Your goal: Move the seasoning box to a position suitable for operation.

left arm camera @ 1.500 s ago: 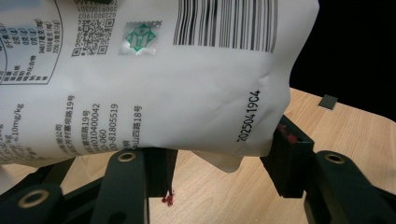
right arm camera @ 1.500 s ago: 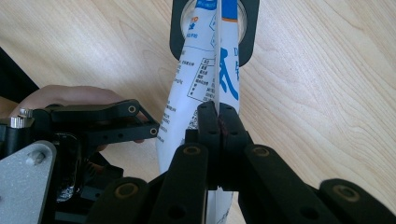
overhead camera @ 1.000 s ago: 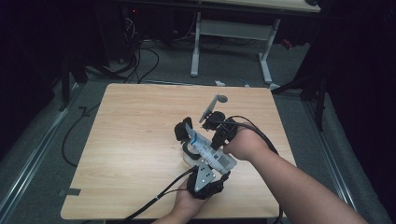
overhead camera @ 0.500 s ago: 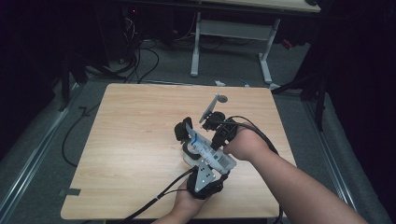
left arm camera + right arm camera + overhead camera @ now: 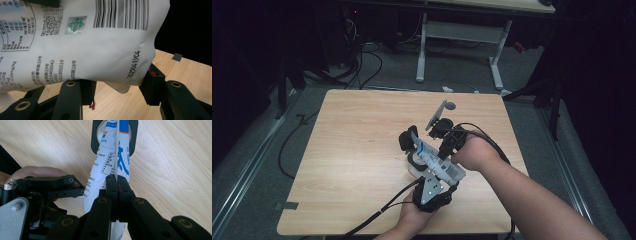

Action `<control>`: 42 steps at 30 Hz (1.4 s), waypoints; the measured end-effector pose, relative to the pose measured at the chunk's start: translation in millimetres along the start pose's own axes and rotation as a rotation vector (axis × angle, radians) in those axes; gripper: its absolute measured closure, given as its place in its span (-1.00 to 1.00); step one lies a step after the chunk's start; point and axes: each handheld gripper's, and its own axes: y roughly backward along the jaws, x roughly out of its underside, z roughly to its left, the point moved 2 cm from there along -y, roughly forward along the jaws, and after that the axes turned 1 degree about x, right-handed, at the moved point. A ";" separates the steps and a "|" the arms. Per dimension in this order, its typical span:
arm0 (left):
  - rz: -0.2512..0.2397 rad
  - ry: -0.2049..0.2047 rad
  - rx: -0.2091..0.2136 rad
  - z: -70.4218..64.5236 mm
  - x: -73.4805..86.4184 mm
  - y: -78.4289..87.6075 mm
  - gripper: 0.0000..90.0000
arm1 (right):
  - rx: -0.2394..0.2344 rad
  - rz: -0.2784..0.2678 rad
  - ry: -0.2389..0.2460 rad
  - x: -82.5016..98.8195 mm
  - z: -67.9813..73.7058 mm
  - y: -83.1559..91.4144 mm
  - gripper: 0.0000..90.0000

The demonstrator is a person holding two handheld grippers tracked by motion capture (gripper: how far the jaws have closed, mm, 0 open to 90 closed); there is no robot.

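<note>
A white pouch (image 5: 432, 156) with blue print and a barcode hangs over the middle of the wooden table, held between both grippers. My right gripper (image 5: 439, 145) comes in from the right. In the right gripper view its jaws (image 5: 117, 182) are shut flat on the pouch's thin edge (image 5: 110, 162). My left gripper (image 5: 424, 165) reaches up from the near edge. In the left gripper view the printed back of the pouch (image 5: 100, 50) sits between its jaws (image 5: 117, 87), whose pads press on its lower sides. The pouch's far end lies against a black object (image 5: 96, 135).
I cannot tell what the black object (image 5: 404, 141) is; something white and round shows inside it. The table (image 5: 362, 150) is bare wood on its left half. A grey piece of tape (image 5: 177, 57) marks one edge. A desk frame (image 5: 422, 50) and cables lie beyond.
</note>
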 end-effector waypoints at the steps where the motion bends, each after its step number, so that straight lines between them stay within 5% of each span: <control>1: 0.002 -0.003 0.000 0.4 -0.4 0.2 0.18 | -0.001 -0.001 -0.003 -0.1 0.1 0.3 0.99; 42: -0.009 0.003 -0.006 2.2 -3.9 1.3 0.19 | 0.003 -0.012 0.012 -4.0 0.2 3.2 1.00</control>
